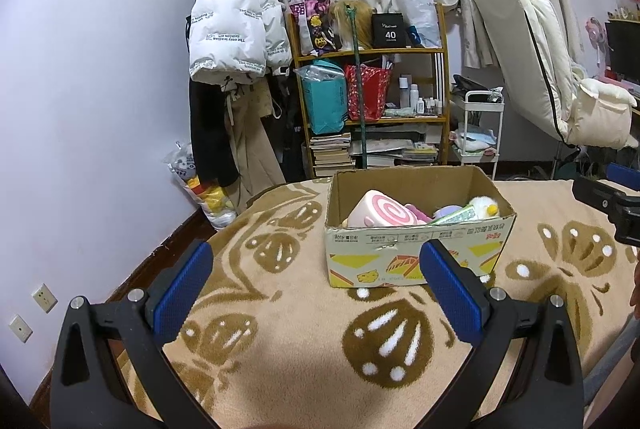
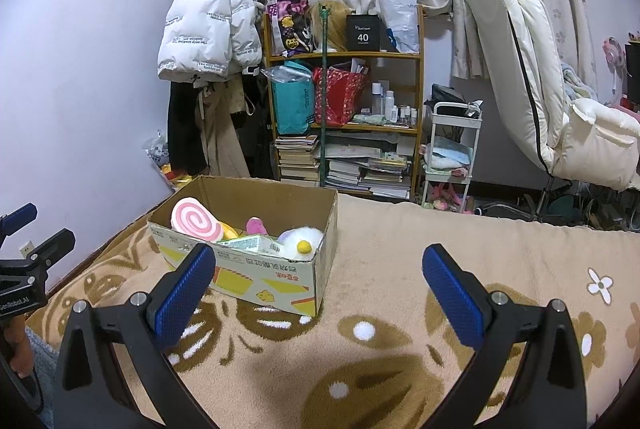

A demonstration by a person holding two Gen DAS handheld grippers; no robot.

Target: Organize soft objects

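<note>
I am hovering over the bed [image 2: 400,241], its beige blanket patterned with brown butterflies, and the cardboard box [image 1: 416,253] is sitting on it ahead of me, open at the top. Inside, the pink swirl plush [image 2: 194,221] is leaning at the left end, a white plush with a yellow spot [image 2: 300,241] is lying at the right end, and a small green packet [image 2: 256,243] is resting between them. My left claw [image 1: 316,277] is gaping wide with nothing in it, short of the box's front wall; my right claw [image 2: 318,279] is equally wide and empty, off the box's right corner. These toys are looking light, squashy and not fragile, so I am judging a pinch across the swirl's thick rim or the white plush's bulging middle safest.
</note>
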